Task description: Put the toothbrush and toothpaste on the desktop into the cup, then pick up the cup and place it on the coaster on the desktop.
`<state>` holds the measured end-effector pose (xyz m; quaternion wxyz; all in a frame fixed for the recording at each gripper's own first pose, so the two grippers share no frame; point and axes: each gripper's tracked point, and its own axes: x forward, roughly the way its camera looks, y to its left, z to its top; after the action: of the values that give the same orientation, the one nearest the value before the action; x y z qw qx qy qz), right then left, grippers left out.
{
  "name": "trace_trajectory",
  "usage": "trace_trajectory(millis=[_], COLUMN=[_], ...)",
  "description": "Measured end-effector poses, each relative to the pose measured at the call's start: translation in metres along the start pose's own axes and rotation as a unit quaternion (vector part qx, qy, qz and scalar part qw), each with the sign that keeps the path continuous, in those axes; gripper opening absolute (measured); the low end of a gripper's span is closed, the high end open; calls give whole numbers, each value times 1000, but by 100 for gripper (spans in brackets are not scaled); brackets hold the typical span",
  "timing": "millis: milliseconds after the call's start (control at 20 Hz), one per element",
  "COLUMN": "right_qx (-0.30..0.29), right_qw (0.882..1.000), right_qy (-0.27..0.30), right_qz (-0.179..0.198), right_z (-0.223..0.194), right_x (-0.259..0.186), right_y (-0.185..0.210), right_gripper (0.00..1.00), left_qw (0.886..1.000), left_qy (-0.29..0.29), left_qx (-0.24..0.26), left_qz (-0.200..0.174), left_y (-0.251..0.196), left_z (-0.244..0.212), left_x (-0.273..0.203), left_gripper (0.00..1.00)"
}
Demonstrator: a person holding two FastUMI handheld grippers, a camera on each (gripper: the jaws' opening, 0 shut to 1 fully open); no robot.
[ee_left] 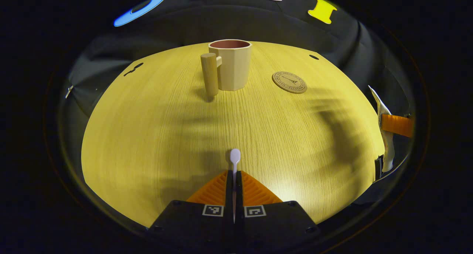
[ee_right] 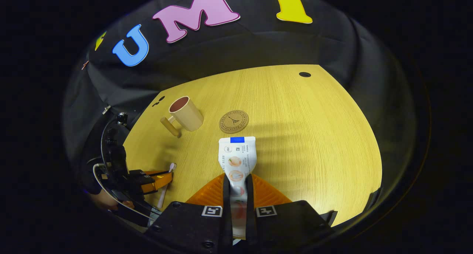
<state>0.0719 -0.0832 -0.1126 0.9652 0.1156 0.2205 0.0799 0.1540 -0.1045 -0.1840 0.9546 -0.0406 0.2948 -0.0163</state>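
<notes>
I have the left gripper (ee_left: 234,184) clamping the toothbrush (ee_left: 235,156) and the right gripper (ee_right: 236,189) clamping the toothpaste (ee_right: 237,156), both aimed at the cup (ee_left: 231,64) at twelve o'clock for dropping in.

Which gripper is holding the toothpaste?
The right gripper clamps the toothpaste, a flat printed tube; the left gripper pinches the thin toothbrush.

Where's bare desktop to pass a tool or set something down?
Bare: the wide desktop right of the coaster, out to the edge, and the near stretch in front of the cup. Tighter: the gap between cup and coaster. Left tool holds the toothbrush, right tool the toothpaste.
</notes>
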Motion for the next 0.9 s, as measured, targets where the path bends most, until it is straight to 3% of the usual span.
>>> trace_trajectory(millis=[300,600,900], right_qx=[7,15,10], right_qw=[999,989,979], right_qy=[-49,-117,-156], right_qz=[20,87,127], right_z=[20,68,126], right_x=[-11,-14,12], right_y=[28,90,146], right_gripper=[18,18,18], left_qw=[999,991,986], left_qy=[-20,-77,-109], left_qx=[25,4,-35], left_qz=[-43,-107,-121], left_y=[0,10,34], left_z=[-1,10,18], left_x=[-6,-56,-105], left_gripper=[6,6,6])
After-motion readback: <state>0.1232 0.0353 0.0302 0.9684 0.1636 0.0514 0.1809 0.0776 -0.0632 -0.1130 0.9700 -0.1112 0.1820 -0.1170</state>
